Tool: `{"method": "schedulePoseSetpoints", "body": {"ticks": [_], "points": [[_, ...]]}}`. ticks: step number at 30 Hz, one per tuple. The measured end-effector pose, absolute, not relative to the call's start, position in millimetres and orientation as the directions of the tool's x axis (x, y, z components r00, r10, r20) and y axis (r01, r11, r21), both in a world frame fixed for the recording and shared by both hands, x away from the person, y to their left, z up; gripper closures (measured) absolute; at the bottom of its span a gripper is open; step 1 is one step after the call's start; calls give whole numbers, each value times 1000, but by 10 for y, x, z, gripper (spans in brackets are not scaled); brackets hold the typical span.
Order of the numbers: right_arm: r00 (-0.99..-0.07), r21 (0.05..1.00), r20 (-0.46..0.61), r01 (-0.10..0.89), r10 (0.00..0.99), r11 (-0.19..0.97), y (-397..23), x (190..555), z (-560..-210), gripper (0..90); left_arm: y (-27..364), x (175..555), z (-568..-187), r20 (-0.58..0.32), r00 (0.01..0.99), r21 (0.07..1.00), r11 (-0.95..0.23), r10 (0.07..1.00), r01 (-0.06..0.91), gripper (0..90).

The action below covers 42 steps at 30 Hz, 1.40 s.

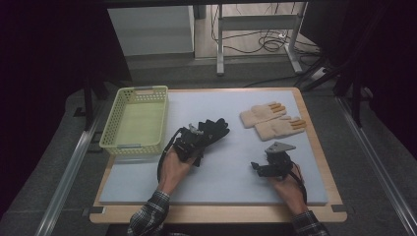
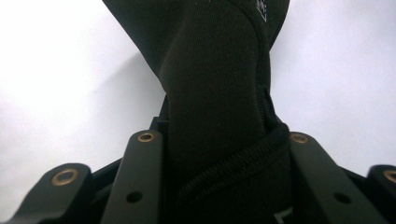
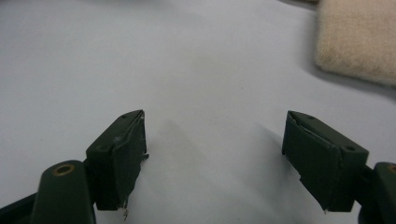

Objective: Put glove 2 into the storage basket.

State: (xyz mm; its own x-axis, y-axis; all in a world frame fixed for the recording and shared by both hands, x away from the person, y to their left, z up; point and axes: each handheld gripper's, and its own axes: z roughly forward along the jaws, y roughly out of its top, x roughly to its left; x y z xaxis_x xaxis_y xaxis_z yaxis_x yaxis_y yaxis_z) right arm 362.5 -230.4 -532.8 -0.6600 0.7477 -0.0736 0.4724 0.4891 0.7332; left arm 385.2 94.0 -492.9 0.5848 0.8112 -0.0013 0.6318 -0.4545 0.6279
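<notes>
A black glove (image 1: 215, 128) hangs partly lifted off the white foam mat (image 1: 226, 177), near its middle. My left gripper (image 1: 193, 141) is shut on it. In the left gripper view the dark fabric (image 2: 215, 88) with its corded cuff seam is bunched between the two jaws of that gripper (image 2: 222, 138). My right gripper (image 1: 264, 167) rests low over the mat at the front right, open, with nothing between its pads (image 3: 215, 140). Two beige gloves (image 1: 263, 113) (image 1: 279, 128) lie flat side by side at the back right; a corner of one glove (image 3: 359, 39) shows in the right gripper view.
A pale green plastic basket (image 1: 110, 123) stands at the mat's back left, with nothing in it. The mat lies on a wooden table (image 1: 216, 214). Desk legs and cables (image 1: 265, 42) are on the floor behind.
</notes>
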Motion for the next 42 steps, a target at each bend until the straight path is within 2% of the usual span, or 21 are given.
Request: {"method": "schedulePoseSetpoints", "body": {"ticks": [22,42], "points": [[-661,734,-74,471,746,490,-2305,3626,-5328,214,1485,4064,-4285,17,489,662,-376,872,648,636],[-662,735,-76,468,746,491,-2306,3627,-5329,214,2294,4183,-4140,35,323,666,-263,946,698,627]]}}
